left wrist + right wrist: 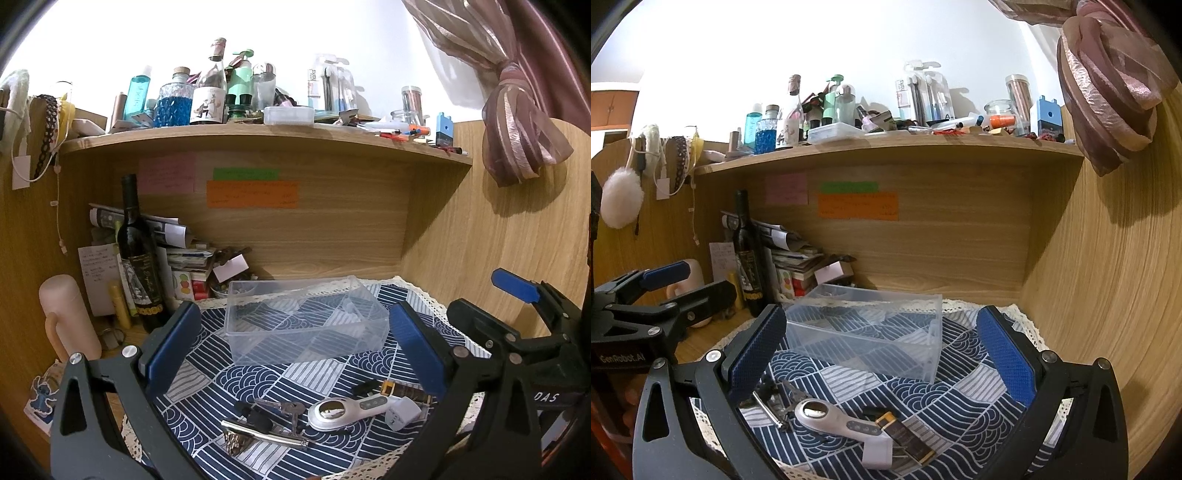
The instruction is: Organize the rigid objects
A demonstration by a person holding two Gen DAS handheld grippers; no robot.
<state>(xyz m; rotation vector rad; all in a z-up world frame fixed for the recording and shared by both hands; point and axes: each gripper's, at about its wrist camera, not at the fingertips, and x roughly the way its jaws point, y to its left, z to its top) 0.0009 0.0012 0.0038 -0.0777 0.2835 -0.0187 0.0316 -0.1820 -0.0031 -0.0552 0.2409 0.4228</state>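
Both the left gripper (295, 339) and the right gripper (882, 354) hang wide apart above the patterned cloth (280, 373), holding nothing. The clear compartment box (303, 317) sits on the cloth toward the back. Keys (284, 408), a white handheld device (347, 408), a metal clip (262, 432) and a brown bar (908, 437) lie loose nearer the grippers.

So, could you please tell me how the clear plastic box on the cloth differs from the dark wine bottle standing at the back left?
The clear plastic box is see-through, low and rectangular, with dividers inside and an open top; the dark wine bottle is opaque, tall and round, and carries a label. The box sits on the blue patterned cloth, while the bottle stands off it on the wooden desk. Both rest upright, untouched by either gripper.
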